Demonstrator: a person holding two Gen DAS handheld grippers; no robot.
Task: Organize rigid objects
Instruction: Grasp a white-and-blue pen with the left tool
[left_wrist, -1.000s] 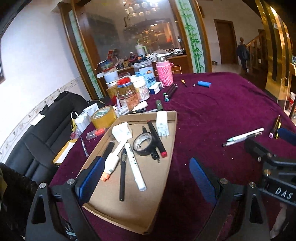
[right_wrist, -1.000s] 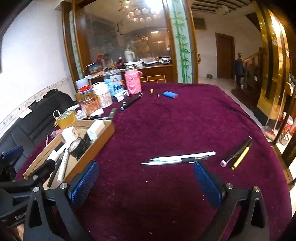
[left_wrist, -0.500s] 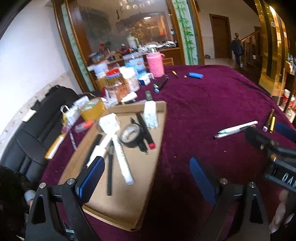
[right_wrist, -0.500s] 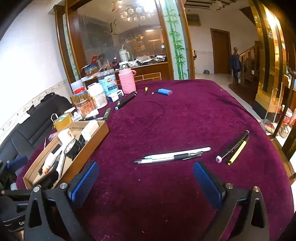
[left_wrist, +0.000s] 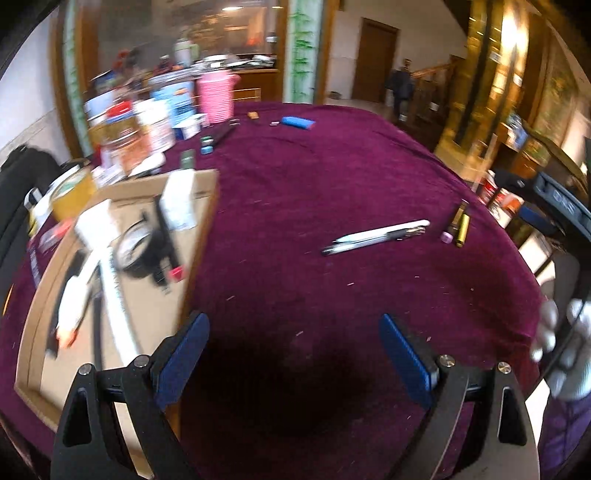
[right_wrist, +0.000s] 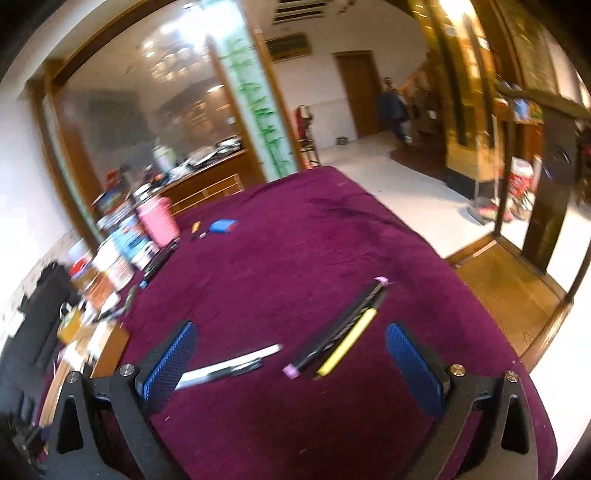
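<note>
A cardboard tray (left_wrist: 201, 206) on the purple table holds markers, a tape roll (left_wrist: 135, 251) and white boxes. Two pens, white and black (left_wrist: 373, 236), lie side by side on the cloth; they also show in the right wrist view (right_wrist: 229, 367). A black marker with a pink cap (right_wrist: 336, 330) and a yellow pen (right_wrist: 349, 345) lie right in front of my right gripper (right_wrist: 291, 356), which is open and empty. My left gripper (left_wrist: 293, 354) is open and empty over bare cloth beside the tray.
Jars, a pink woven cup (left_wrist: 216, 96), a tape roll and small boxes crowd the far left of the table. A blue case (left_wrist: 297, 122) lies at the back. The table edge (right_wrist: 491, 306) drops off to the right. The right hand shows at the left view's edge (left_wrist: 565, 354).
Both views have swung right. My left gripper moved off the tray to the bare cloth. My right gripper moved right, from facing the white and black pens to facing the pink-capped marker and yellow pen.
</note>
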